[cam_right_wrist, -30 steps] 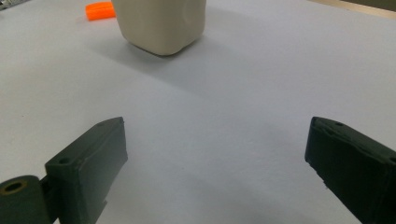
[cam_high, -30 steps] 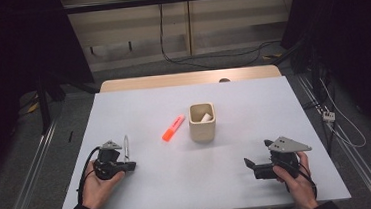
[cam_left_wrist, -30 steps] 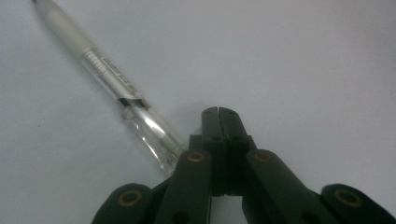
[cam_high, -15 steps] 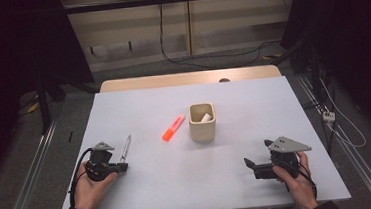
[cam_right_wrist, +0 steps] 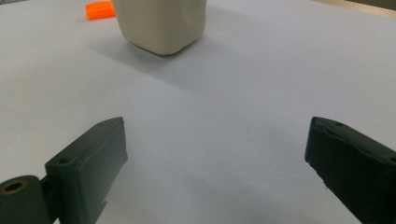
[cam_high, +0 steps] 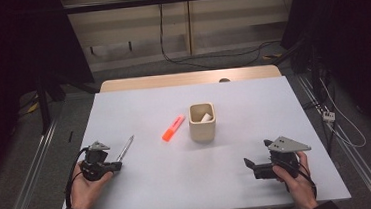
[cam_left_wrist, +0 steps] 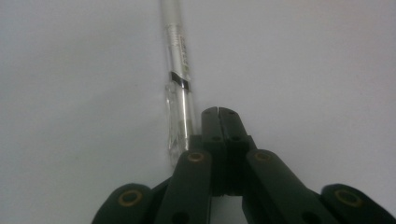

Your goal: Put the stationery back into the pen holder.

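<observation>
Left gripper [cam_high: 116, 165], held in the person's left hand [cam_high: 87, 185] near the front left edge of the white bench [cam_high: 254, 114], has its 2 black jaws pressed together with nothing between them. In the left gripper view the closed tips [cam_left_wrist: 218, 113] sit just beside a clear plastic pen with a silvery tip [cam_left_wrist: 179, 88], which lies flat on the bench and runs away from the jaws.

Right gripper [cam_high: 251, 164], held in the person's right hand [cam_high: 295, 181] near the front right, has its jaws spread wide apart over bare bench.

Near the middle of the bench stands a cream, square-mouthed pot [cam_high: 202, 121] with a pale object inside. An orange highlighter marker [cam_high: 173, 127] lies just beside it, to its left in the high view.
</observation>
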Demonstrator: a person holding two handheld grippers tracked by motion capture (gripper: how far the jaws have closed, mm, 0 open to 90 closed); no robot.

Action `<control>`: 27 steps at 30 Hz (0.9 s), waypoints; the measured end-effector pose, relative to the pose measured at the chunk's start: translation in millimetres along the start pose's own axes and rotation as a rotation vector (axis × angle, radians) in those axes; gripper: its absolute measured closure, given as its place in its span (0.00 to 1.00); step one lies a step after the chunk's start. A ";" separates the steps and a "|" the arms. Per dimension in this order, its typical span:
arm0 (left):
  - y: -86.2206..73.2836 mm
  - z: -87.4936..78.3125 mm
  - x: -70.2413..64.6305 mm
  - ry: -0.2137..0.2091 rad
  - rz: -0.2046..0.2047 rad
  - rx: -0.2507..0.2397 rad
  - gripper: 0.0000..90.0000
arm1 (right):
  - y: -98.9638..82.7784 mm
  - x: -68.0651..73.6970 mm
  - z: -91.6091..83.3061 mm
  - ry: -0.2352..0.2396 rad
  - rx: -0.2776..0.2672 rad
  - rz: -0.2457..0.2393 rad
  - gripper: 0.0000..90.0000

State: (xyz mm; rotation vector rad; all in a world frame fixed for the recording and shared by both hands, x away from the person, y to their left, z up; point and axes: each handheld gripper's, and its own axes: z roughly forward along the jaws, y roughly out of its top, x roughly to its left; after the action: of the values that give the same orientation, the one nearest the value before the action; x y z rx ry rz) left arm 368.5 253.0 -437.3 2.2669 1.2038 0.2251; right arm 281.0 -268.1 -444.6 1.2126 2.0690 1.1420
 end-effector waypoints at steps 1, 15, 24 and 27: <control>-0.1 0.0 0.5 0.007 -0.005 -0.002 1.00 | 0.0 0.1 0.0 0.000 0.000 0.000 0.06; -1.3 -2.5 2.5 -0.021 -0.030 -0.042 0.99 | 0.1 0.1 0.3 0.001 0.000 -0.001 0.06; 5.4 -14.4 -4.9 -0.040 -0.016 -0.136 0.88 | 0.3 0.1 0.7 0.004 0.000 -0.003 0.06; 8.9 -14.3 -8.8 -0.047 -0.004 -0.166 0.77 | 0.4 0.1 0.9 0.005 0.000 -0.004 0.06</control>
State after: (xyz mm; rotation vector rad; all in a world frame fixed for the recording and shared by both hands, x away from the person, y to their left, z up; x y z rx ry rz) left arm 364.0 247.6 -419.7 2.1151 1.1225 0.2588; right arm 281.8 -267.5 -444.7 1.2062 2.0741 1.1447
